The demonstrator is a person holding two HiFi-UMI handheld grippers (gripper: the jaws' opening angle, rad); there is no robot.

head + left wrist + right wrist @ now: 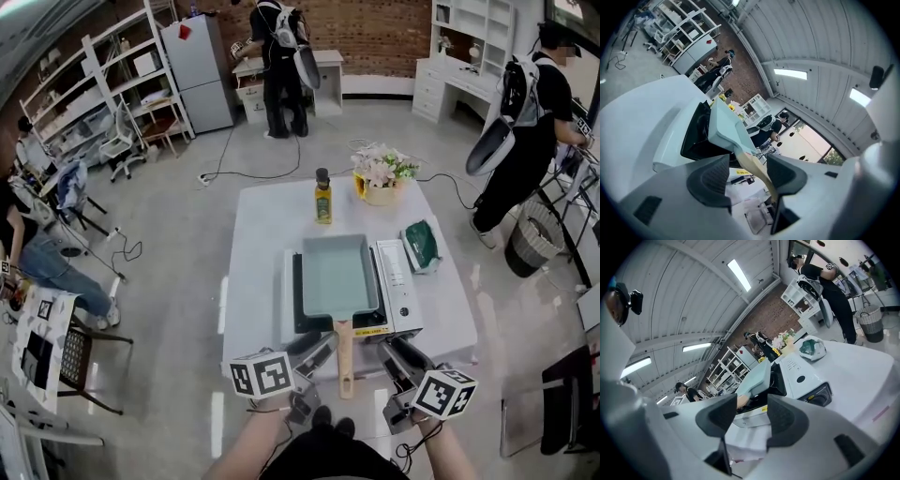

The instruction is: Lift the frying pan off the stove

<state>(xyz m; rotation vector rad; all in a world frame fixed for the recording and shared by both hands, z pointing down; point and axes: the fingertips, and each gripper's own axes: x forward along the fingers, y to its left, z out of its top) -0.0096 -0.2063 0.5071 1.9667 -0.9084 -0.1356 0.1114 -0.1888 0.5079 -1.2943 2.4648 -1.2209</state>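
A pale teal rectangular frying pan (335, 275) sits on the white portable stove (398, 281) at the table's middle. Its wooden handle (345, 361) points toward me. My left gripper (317, 354) is just left of the handle and stands open. In the left gripper view the handle (754, 166) runs through the gap of that gripper (747, 177), close to the right jaw, with no pad pressing on it; the pan (723, 125) lies beyond. My right gripper (401, 361) hovers right of the handle, open and empty. Past the right gripper (752, 416), its own view shows the pan (757, 376) and stove (801, 373).
An oil bottle (322, 197), a flower basket (380, 175) and a green pouch (421, 244) stand on the white table (258, 244) behind and right of the stove. People stand at the back and right, near a bin (532, 246). A chair (66, 356) is at the left.
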